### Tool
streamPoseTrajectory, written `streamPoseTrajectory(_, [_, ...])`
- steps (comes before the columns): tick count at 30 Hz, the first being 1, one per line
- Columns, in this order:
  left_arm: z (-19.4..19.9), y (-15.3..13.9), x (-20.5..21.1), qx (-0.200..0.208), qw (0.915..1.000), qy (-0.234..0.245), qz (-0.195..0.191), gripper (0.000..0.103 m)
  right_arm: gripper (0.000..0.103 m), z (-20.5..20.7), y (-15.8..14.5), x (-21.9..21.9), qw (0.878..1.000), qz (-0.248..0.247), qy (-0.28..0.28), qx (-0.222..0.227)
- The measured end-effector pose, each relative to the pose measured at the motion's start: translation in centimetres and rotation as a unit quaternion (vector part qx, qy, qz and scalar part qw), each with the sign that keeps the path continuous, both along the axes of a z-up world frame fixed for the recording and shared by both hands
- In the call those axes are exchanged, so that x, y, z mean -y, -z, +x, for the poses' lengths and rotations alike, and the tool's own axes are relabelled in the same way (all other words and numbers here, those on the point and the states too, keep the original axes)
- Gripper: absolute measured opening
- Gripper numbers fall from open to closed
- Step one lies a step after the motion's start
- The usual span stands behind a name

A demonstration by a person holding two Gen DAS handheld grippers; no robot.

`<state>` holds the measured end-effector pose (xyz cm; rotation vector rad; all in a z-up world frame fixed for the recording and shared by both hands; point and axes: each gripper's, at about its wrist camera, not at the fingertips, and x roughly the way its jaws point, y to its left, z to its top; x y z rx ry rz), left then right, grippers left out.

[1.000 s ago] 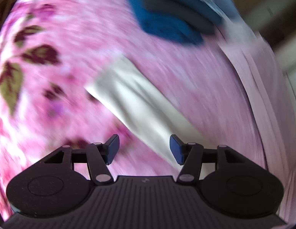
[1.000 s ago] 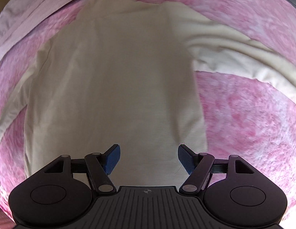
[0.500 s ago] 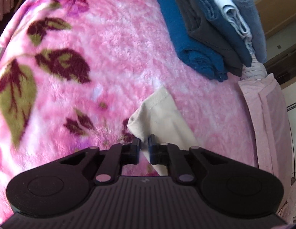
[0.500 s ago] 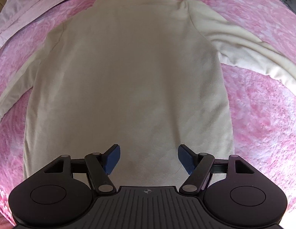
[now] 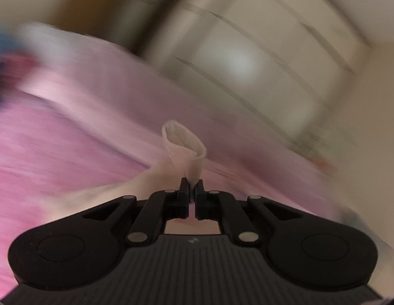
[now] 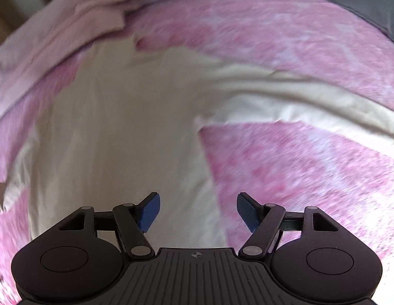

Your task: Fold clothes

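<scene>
A cream long-sleeved top (image 6: pixel 115 132) lies spread on the pink fleece blanket (image 6: pixel 285 58), neck at the far end. Its one sleeve (image 6: pixel 311 101) runs off to the right in the right wrist view. My right gripper (image 6: pixel 196 209) hovers open over the top's lower hem, nothing between its blue pads. In the blurred left wrist view my left gripper (image 5: pixel 192 186) is shut on the cuff of the cream sleeve (image 5: pixel 184 145), lifted off the blanket (image 5: pixel 57 139); the cuff's open end stands up above the pads and the rest of the sleeve trails down to the left.
Pale pink bedding (image 6: pixel 57 28) lies folded along the far left edge. A dark grey cloth (image 6: pixel 369 2) sits at the far right corner. Beyond the bed, the left wrist view shows a pale wardrobe front (image 5: pixel 260 58) and a blur of blue folded clothes (image 5: pixel 3 40) at the left.
My left gripper closed on the sleeve cuff, then swung up and rolled, lifting the cuff off the blanket. The right gripper drifted slightly and stayed open over the hem.
</scene>
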<state>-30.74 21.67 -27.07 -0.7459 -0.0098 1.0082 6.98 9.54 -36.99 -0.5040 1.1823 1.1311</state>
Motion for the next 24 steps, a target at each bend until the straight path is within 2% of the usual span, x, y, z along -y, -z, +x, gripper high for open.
streamPoseTrajectory(2, [6.4, 1.1, 0.5, 0.027, 0.9954, 0.091, -0.013, 0.004, 0.071, 1.5, -0.9, 0.2, 1.000, 0.020, 0.019, -0.009])
streamPoseTrajectory(4, [12.1, 4.0, 0.9, 0.021, 0.9838, 0.166, -0.064, 0.026, 0.071, 3.1, -1.3, 0.6, 0.998, 0.038, 0.040, -0.018])
streamPoseTrajectory(7, [17.0, 8.7, 2.5, -0.049, 0.9699, 0.198, -0.132, 0.026, 0.071, 5.3, -0.6, 1.2, 0.994, 0.047, 0.083, -0.045])
streamPoseTrajectory(10, [16.5, 11.2, 3.9, -0.103, 0.9569, 0.212, -0.170, 0.026, 0.071, 6.9, 0.8, 2.0, 0.984, 0.056, 0.131, -0.107])
streamPoseTrajectory(14, [12.6, 12.4, 4.3, -0.171, 0.9456, 0.195, -0.196, 0.026, 0.071, 7.1, 3.4, 1.5, 0.960, 0.083, 0.164, -0.210])
streamPoseTrajectory(15, [11.5, 12.6, 4.0, -0.186, 0.9437, 0.186, -0.200, 0.026, 0.066, 6.8, 4.0, 1.0, 0.954, 0.089, 0.168, -0.233])
streamPoseTrajectory(17, [9.1, 13.1, 3.5, -0.215, 0.9393, 0.168, -0.208, 0.025, 0.048, 6.1, 5.4, 0.0, 0.938, 0.103, 0.176, -0.279])
streamPoseTrajectory(18, [7.9, 13.2, 3.3, -0.223, 0.9385, 0.157, -0.212, 0.025, 0.048, 5.7, 6.0, -0.8, 0.930, 0.107, 0.181, -0.301])
streamPoseTrajectory(20, [6.4, 13.5, 2.9, -0.228, 0.9380, 0.141, -0.220, 0.025, 0.048, 5.0, 7.1, -2.5, 0.922, 0.108, 0.188, -0.319])
streamPoseTrajectory(24, [4.6, 13.5, 3.2, -0.231, 0.9377, 0.129, -0.226, 0.026, 0.049, 3.7, 8.9, -5.8, 0.927, 0.097, 0.196, -0.304])
